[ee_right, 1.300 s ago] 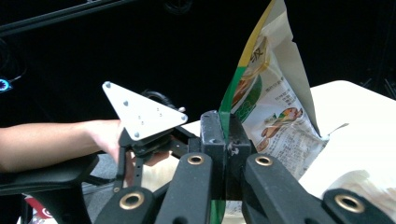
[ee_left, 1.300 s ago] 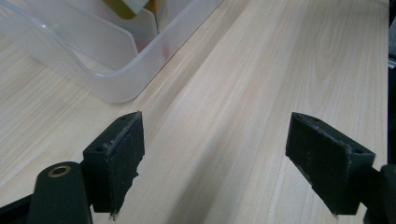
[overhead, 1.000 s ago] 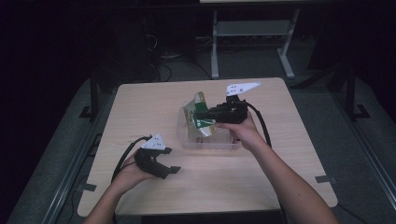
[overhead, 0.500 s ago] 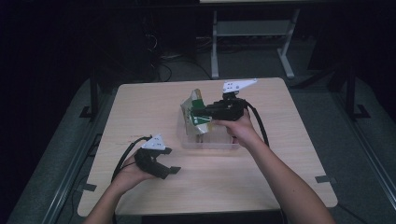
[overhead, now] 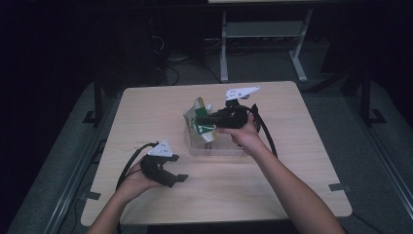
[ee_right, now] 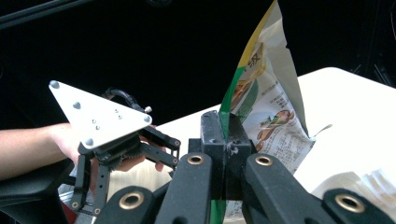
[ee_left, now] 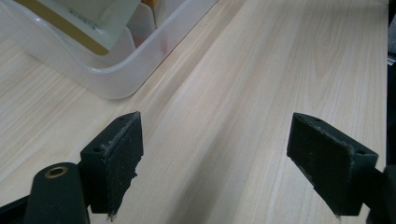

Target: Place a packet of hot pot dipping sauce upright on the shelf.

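Over the bin (overhead: pixel 214 146), the right gripper (ee_right: pixel 223 140) pinches a light, crinkly pouch (ee_right: pixel 261 107) by its edge; left gripper (ee_left: pixel 215 163) gapes, empty.

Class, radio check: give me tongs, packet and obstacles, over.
Right tongs shut on packet, above bin. Left tongs open, on table. Nothing blocking.

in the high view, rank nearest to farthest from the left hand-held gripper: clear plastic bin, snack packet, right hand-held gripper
1. Clear plastic bin: its near corner lies up and right of the left hand-held gripper, mid-table.
2. Snack packet: standing in the bin, pinched on its right side.
3. Right hand-held gripper: just beyond, shut on the packet; nearly level with it, so this order is close.
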